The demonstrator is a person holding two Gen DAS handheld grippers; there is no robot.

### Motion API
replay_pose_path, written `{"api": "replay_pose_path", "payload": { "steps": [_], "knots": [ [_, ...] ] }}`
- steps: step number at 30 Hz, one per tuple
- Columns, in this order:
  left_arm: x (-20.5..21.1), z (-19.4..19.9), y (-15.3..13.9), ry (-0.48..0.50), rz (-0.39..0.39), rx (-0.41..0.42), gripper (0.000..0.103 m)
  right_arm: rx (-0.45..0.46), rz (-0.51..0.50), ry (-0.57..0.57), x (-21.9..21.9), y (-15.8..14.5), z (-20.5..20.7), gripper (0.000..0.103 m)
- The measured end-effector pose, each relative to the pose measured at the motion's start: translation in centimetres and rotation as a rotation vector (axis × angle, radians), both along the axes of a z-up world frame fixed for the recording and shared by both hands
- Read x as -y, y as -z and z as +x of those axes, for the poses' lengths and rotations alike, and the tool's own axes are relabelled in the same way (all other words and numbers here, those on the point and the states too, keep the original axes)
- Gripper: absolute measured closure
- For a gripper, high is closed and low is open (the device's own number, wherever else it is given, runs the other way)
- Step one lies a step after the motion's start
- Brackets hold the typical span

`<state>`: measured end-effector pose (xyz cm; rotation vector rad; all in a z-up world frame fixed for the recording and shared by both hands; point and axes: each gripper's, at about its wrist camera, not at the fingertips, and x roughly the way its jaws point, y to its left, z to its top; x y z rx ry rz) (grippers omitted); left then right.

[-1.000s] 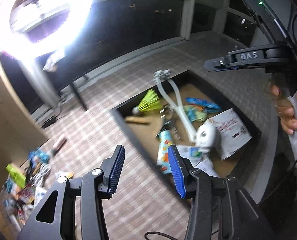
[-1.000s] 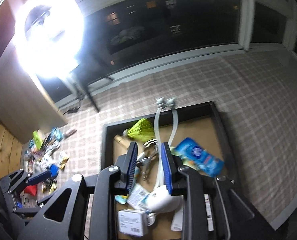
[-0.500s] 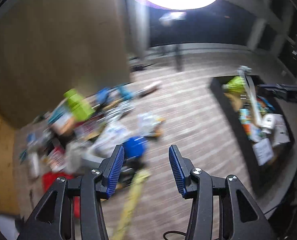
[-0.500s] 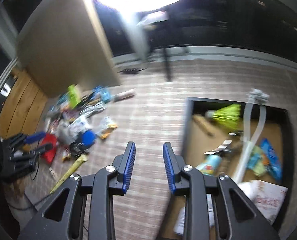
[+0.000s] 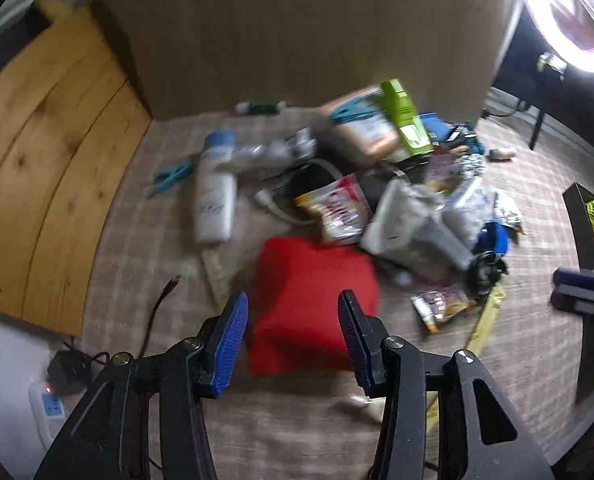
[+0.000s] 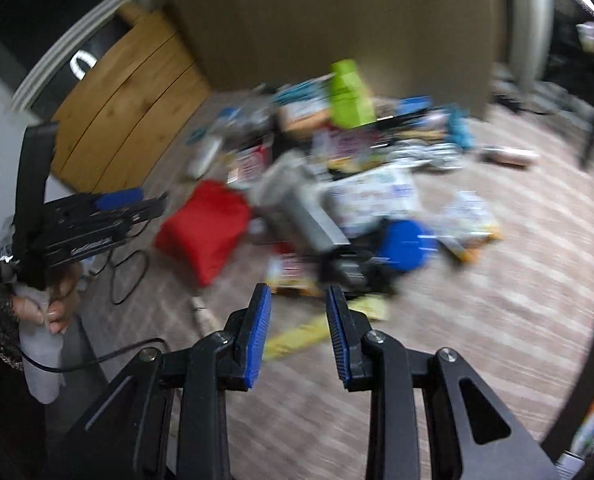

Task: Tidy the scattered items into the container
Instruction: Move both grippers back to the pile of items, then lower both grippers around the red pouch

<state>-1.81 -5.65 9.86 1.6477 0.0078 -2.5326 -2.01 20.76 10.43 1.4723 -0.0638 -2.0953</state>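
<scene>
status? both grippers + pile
Left gripper open, empty, at red pouch. Right gripper open, empty, off the pile. Nothing blocking.

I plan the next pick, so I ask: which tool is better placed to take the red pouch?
Left. The left tool is open with the red pouch between its fingers. The right tool points at the pile's middle.

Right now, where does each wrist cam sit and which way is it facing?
Left wrist: behind the open left claw, angled down at the red pouch and the pile on the checked cloth; the right claw shows at the right edge.
Right wrist: behind the open right claw, facing the same pile; the left claw and left hand show at left.
Shared: red pouch, green box, blue lid.
</scene>
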Motion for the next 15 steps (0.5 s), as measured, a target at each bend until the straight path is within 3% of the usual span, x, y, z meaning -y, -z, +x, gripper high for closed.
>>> {"api": "replay_pose_path", "payload": {
  "steps": [6, 8, 15],
  "knots": [
    [2.7, -0.7, 1.5, -0.03, 0.06, 0.012, 0.052, 0.063, -0.001, -0.051, 5.7, 2.6, -1.2, 0.073],
    [3.2, -1.1, 2.1, -0.041, 0.084, 0.024, 0.051, 0.097, -0.014, -0.049, 6.7, 3.4, -1.9, 0.063],
    [3.9, -3.3, 4.3, -0.053, 0.137, 0.073, 0.049, 0.18, -0.024, -0.059, 9.7, 6.4, -3.3, 0.062]
  ]
}}
